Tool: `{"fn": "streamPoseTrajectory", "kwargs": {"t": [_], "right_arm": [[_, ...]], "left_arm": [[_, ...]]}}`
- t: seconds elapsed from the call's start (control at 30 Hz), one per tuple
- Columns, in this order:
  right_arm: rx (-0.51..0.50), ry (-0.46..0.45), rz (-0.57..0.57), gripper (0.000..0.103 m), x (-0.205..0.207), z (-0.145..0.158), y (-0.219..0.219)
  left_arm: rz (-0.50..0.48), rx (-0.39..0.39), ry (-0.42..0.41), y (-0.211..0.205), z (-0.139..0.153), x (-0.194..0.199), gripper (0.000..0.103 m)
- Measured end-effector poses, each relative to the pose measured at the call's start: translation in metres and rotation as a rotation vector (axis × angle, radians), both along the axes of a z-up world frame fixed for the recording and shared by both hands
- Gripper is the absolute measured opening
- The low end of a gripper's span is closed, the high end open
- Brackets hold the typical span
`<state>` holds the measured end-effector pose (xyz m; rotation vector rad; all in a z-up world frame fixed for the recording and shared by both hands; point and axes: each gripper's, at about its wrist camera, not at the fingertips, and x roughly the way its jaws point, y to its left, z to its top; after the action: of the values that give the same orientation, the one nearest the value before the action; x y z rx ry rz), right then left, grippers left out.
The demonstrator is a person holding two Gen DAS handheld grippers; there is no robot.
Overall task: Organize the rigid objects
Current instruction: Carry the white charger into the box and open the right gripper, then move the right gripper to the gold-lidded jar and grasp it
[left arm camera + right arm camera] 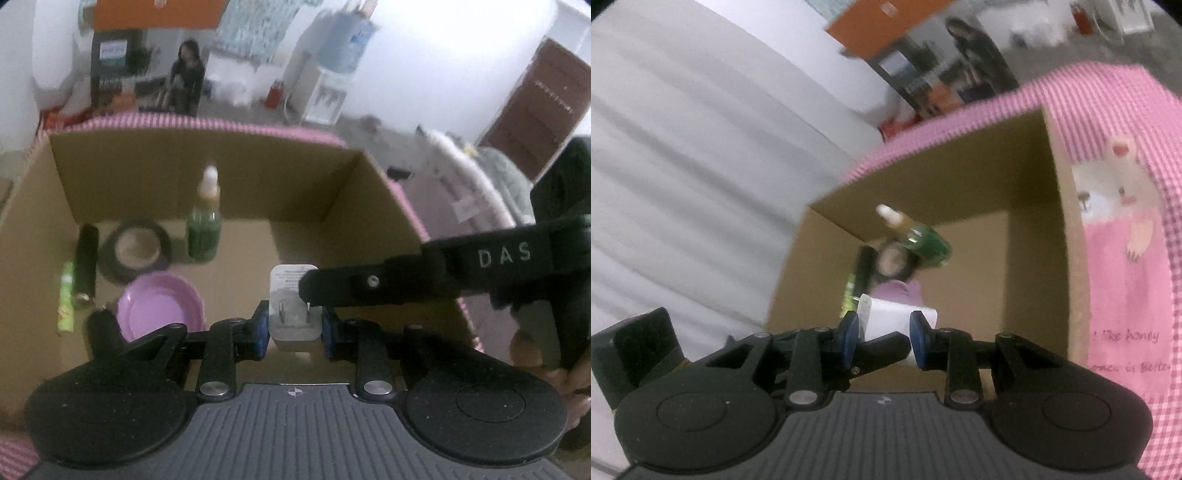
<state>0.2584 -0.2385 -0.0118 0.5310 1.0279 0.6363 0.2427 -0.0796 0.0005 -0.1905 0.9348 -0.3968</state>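
My left gripper (294, 328) is shut on a white plug adapter (293, 308), held over the near edge of a cardboard box (207, 170). The right gripper's black fingers (332, 290) reach in from the right and touch the adapter's prong face. In the right wrist view the right gripper (884, 334) has its blue pads on either side of the same white adapter (890, 319) and of a black finger of the left gripper; the pads stand slightly apart from it. Inside the box are a green bottle (204, 225), a tape roll (136, 249), a pink lid (160, 310) and a black tube (85, 264).
The box sits on a pink striped cloth (1119, 122) with a bear print. A green packet (66, 299) lies by the box's left wall. White bedding (683, 184) lies to the left of the box. Room furniture and a water dispenser (332, 74) stand beyond.
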Motion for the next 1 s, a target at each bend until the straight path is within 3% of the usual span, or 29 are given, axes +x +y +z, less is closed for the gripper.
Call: {"fn": "streamPoseTrajectory", "kwargs": {"t": [0.37,0.57,0.73,0.83,1.0], "right_arm": [[-0.082,0.0,0.069,0.033,0.007,-0.007,0.018],[-0.114,-0.033,0.061,0.034,0.005,-0.005,0.018],[-0.157,-0.112,0.041,0.037,-0.01,0.007,0.017],[-0.144,-0.162,0.013,0.047,-0.027,0.016,0.01],[-0.113,-0.242,-0.028,0.05,-0.065,0.031,-0.001]], "left_arm": [[0.011,0.061,0.096,-0.005,-0.016,0.01,0.026],[-0.016,0.072,0.069,-0.009,-0.015,0.004,0.03],[-0.023,0.065,-0.008,-0.011,-0.001,-0.009,0.063],[-0.026,0.08,-0.078,-0.01,0.011,-0.025,0.07],[-0.03,0.057,-0.166,0.002,0.031,-0.06,0.075]]}}
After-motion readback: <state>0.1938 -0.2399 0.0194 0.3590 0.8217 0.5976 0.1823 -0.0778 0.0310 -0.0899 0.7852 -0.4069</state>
